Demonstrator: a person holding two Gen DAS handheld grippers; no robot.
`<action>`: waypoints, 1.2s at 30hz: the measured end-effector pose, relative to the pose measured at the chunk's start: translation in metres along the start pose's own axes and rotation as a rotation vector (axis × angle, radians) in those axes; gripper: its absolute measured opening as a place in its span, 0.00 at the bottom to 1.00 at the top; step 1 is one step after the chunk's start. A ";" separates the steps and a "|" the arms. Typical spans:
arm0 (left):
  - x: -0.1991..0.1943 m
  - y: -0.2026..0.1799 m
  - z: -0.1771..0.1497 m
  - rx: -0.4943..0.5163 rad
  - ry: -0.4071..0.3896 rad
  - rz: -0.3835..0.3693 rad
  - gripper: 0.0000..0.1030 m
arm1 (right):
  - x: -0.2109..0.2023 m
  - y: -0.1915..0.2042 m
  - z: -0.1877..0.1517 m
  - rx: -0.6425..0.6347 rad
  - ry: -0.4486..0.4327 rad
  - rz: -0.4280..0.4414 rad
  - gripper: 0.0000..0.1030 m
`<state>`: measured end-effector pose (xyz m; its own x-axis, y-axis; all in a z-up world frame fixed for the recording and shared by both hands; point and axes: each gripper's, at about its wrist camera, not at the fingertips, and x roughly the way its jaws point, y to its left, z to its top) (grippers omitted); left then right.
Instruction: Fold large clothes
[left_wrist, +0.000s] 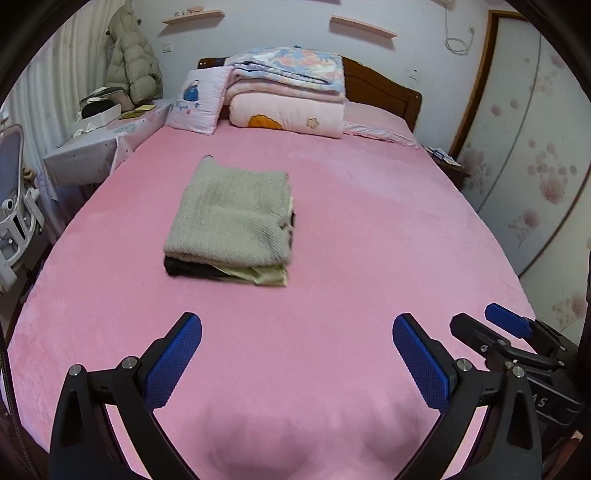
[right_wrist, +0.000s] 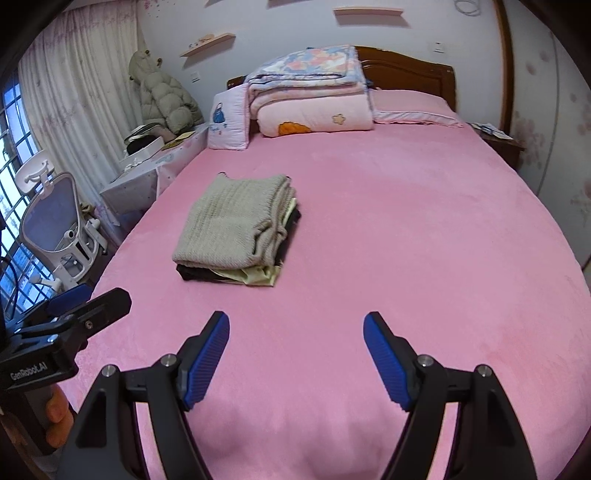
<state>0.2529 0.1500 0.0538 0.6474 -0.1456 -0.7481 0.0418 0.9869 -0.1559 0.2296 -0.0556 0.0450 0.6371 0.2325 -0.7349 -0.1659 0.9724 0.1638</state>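
From where I stand the folding looks done; the stack of folded clothes (left_wrist: 231, 221) sits on the pink bed (left_wrist: 369, 240), a grey knit on top, something dark and something pale yellow-green beneath, though I cannot tell how many pieces. The left claw (left_wrist: 297, 354) and right claw (right_wrist: 295, 356) both hang spread over the bare near end, pinching nothing, well apart from the pile; next, I judge, comes another garment, and none shows here. Folded quilts (left_wrist: 288, 92) and a pillow (left_wrist: 197, 99) crowd the headboard; a cluttered desk (left_wrist: 96, 144) and a chair (right_wrist: 59, 221) stand left of the bed.
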 end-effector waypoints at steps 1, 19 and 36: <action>-0.004 -0.006 -0.005 0.005 0.005 -0.001 1.00 | -0.006 -0.005 -0.005 0.005 -0.002 -0.020 0.73; -0.054 -0.075 -0.095 0.021 0.031 0.044 1.00 | -0.086 -0.046 -0.080 0.065 -0.076 -0.133 0.73; -0.065 -0.093 -0.122 0.011 0.056 0.101 1.00 | -0.106 -0.041 -0.108 -0.006 -0.093 -0.146 0.73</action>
<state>0.1139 0.0596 0.0377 0.6056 -0.0483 -0.7943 -0.0134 0.9974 -0.0709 0.0876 -0.1217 0.0446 0.7219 0.0897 -0.6861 -0.0707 0.9959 0.0558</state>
